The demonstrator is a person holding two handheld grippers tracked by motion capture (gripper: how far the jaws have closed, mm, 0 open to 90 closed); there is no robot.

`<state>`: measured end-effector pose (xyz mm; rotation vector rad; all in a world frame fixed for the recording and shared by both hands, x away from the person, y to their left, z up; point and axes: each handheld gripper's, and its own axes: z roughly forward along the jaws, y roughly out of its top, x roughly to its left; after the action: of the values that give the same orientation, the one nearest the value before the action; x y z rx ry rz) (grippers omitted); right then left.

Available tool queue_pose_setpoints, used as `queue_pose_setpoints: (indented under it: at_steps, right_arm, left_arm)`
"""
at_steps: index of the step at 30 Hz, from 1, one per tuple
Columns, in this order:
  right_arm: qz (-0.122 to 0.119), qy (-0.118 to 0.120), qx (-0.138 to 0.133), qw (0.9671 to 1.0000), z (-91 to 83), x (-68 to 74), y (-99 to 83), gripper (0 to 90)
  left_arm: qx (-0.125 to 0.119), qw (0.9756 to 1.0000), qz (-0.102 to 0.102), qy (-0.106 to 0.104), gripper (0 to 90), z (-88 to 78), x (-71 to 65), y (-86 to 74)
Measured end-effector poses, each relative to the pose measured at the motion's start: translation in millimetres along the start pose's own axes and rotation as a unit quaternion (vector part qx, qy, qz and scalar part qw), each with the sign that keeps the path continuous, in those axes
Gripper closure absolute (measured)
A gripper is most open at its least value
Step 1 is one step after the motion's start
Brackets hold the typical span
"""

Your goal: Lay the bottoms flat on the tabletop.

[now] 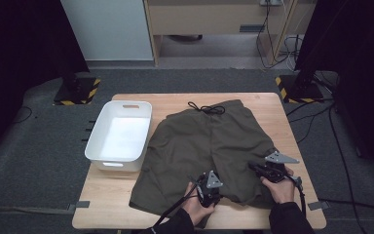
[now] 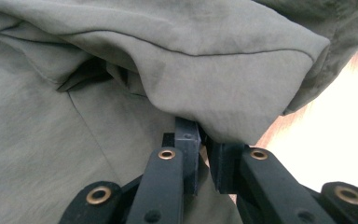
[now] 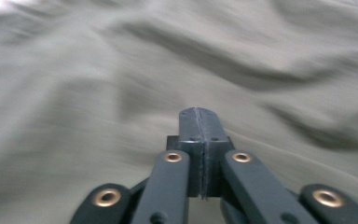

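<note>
A pair of dark olive shorts (image 1: pixel 204 141) lies flat on the wooden table (image 1: pixel 107 195), waistband and black drawstring (image 1: pixel 207 108) at the far side. My left gripper (image 1: pixel 208 184) is at the near hem, between the two legs. It is shut on a fold of the shorts (image 2: pixel 223 79), which drapes over its fingertips (image 2: pixel 186 135). My right gripper (image 1: pixel 253 166) rests low over the right leg's hem. Its black pads (image 3: pixel 191 126) meet in a thin seam, with no cloth seen between them. Blurred olive cloth (image 3: pixel 121 70) spreads beyond them.
An empty white plastic tub (image 1: pixel 93 141) stands on the table's left side beside the shorts. Bare wood (image 2: pixel 335 140) runs along the near edge and right of the shorts. Cables and black stands surround the table on the grey floor.
</note>
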<state>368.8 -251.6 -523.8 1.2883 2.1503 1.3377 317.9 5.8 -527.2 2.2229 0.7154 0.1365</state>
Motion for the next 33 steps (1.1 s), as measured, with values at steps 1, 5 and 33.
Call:
queue_pose_setpoints:
  at_steps: [1,5,33]
  right_arm:
    - [-0.006,0.003,-0.001,1.0000,2.8,4.3,-0.3,56.9]
    - [-0.033,-0.001,0.031,0.9990,18.3,16.7,1.0,38.7]
    - [-0.007,-0.061,0.005,0.9981,17.6,2.6,11.9,90.0]
  left_arm:
    - [-0.001,1.0000,-0.001,0.000,82.8,0.2,0.1,-0.1]
    - [-0.003,1.0000,0.001,0.000,83.4,0.4,0.0,-0.4]
    - [-0.016,0.9999,0.002,0.003,75.3,3.2,-5.4,1.7]
